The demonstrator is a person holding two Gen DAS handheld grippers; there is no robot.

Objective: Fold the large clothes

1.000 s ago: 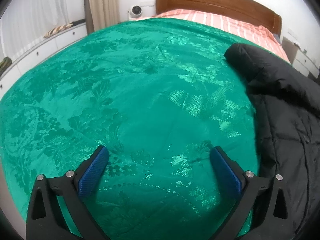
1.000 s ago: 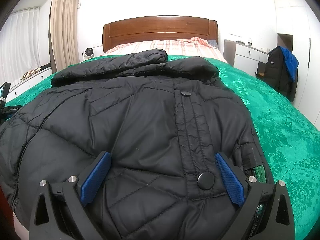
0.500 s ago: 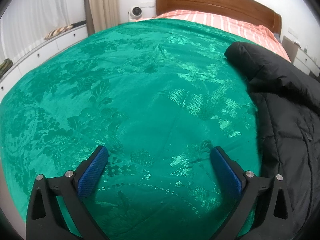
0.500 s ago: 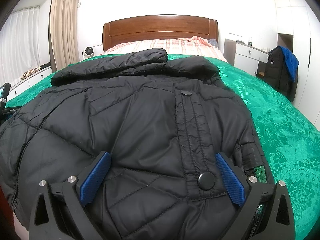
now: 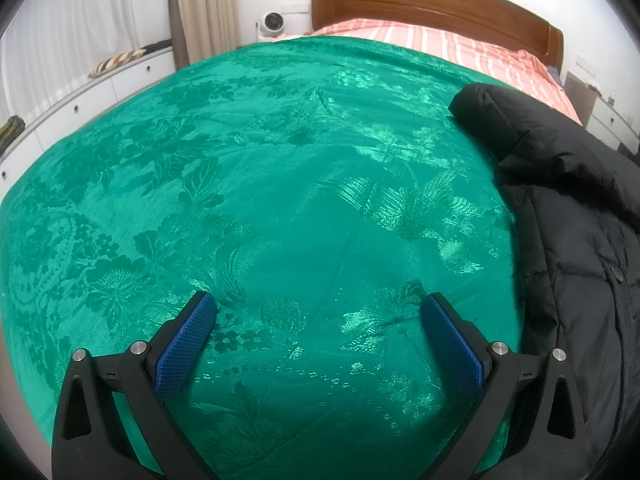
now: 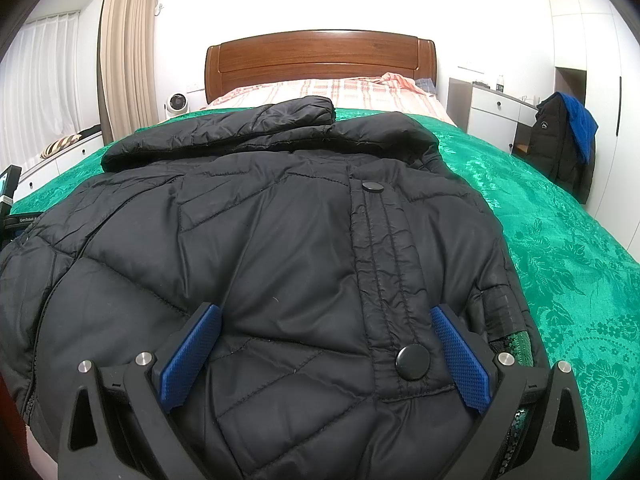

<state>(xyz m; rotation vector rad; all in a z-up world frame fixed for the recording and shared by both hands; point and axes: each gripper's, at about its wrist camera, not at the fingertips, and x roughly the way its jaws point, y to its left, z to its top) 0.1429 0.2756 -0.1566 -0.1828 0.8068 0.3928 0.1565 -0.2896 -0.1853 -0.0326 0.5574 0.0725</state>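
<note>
A large black quilted jacket [image 6: 280, 240] lies front-up on the green bedspread [image 6: 560, 240], collar toward the headboard, with a snap-button placket [image 6: 376, 240] down its middle. My right gripper [image 6: 326, 316] is open and empty, its blue pads wide apart just above the jacket's lower hem. In the left wrist view the jacket [image 5: 568, 208] lies at the right edge. My left gripper [image 5: 316, 304] is open and empty over the bare green bedspread [image 5: 240, 180], left of the jacket.
A wooden headboard [image 6: 320, 60] and striped sheet [image 6: 320, 90] are at the far end. White drawers [image 5: 80, 100] run along the left wall. A nightstand [image 6: 492, 112] and a chair with dark clothes [image 6: 564, 140] stand at the right. A small fan [image 6: 177, 103] sits near the curtain.
The left wrist view has shifted slightly leftward, so the jacket sits a little further to the right edge. The right gripper has barely moved. Both grippers stay open.
</note>
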